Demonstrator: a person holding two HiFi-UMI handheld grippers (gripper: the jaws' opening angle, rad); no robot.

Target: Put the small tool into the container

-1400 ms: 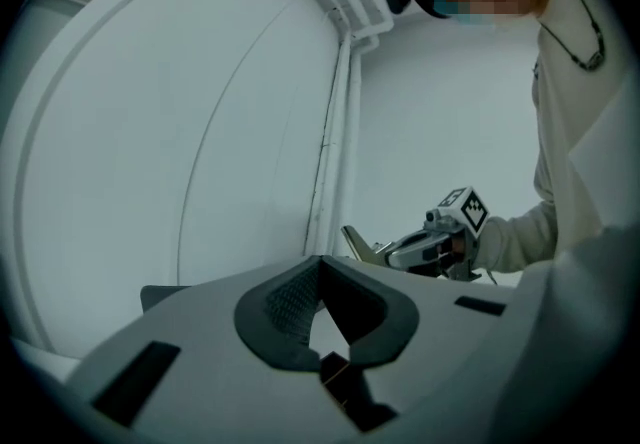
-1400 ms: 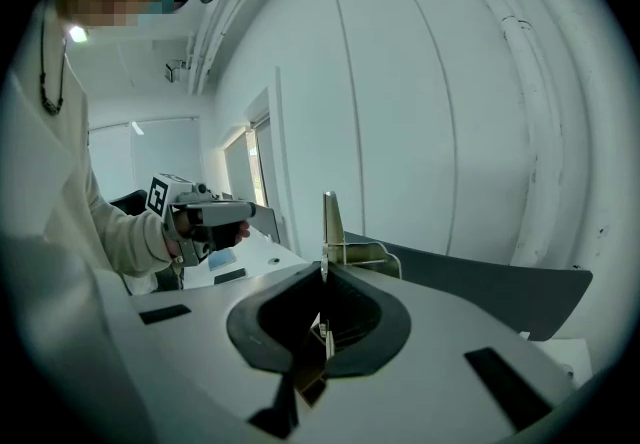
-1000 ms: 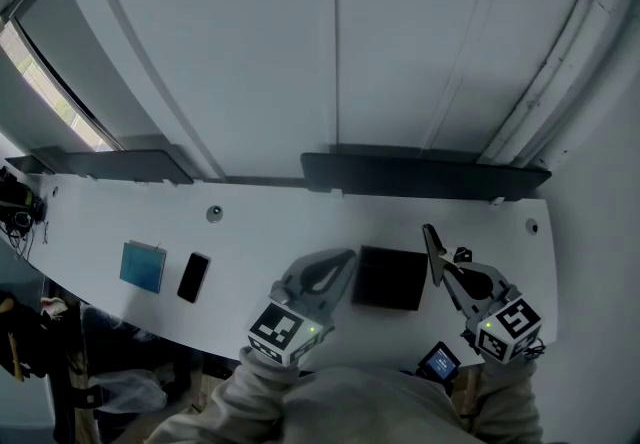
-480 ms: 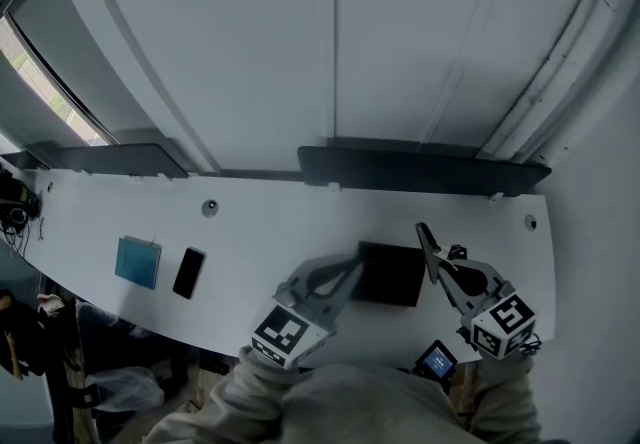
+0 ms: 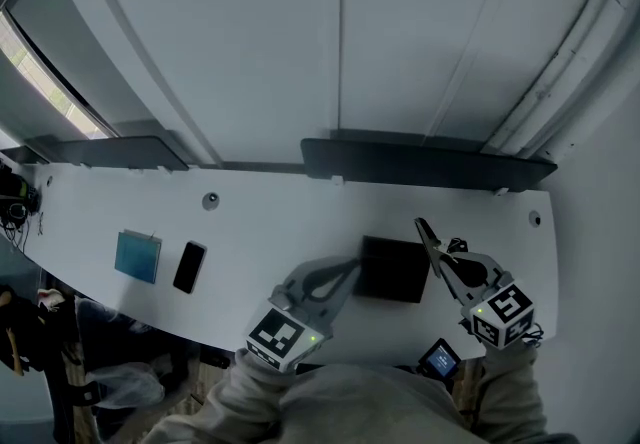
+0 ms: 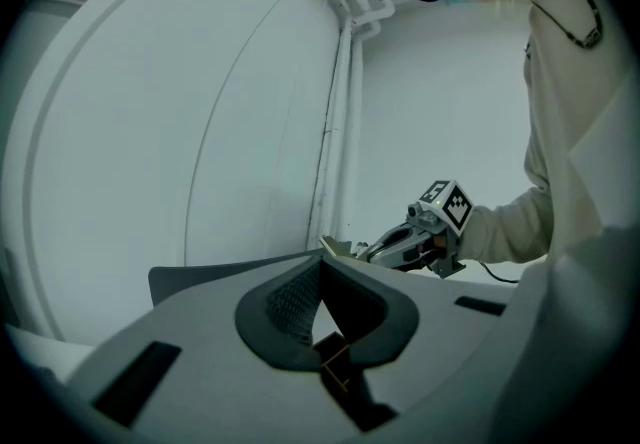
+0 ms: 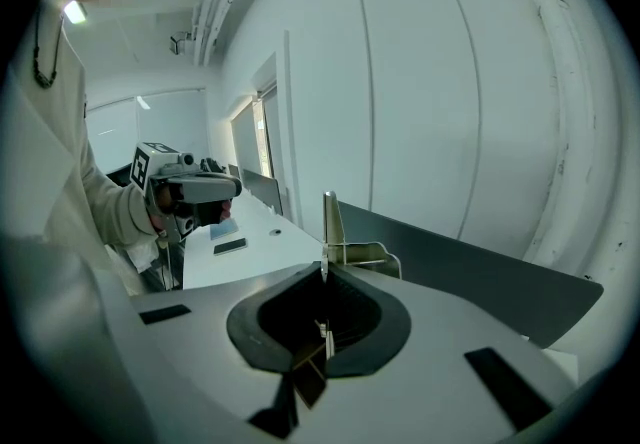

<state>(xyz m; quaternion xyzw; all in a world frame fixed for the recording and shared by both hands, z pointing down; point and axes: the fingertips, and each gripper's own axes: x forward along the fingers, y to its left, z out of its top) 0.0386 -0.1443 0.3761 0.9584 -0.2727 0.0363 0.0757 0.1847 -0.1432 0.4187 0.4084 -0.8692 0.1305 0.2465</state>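
Fingers (image 7: pixel 215 307) of the right gripper (image 7: pixel 323 277) are clenching on the tool (image 7: pixel 331 222), a thin metal piece that is standing out past the tips along the line of the jaws. In the head view its long axis is running from 5 o'clock to 11 o'clock, just beside the right edge of the container (image 5: pixel 393 270). That black box is lying on the desk (image 5: pixel 250 232) at about 8 o'clock from the tool's tip. The left gripper (image 5: pixel 343 270) is holding its jaws pressed together on nothing, with its tips just beside the container's left edge. As the right gripper is carrying the tool, the drop is likely calling for a short swing toward 8 o'clock over the opening.
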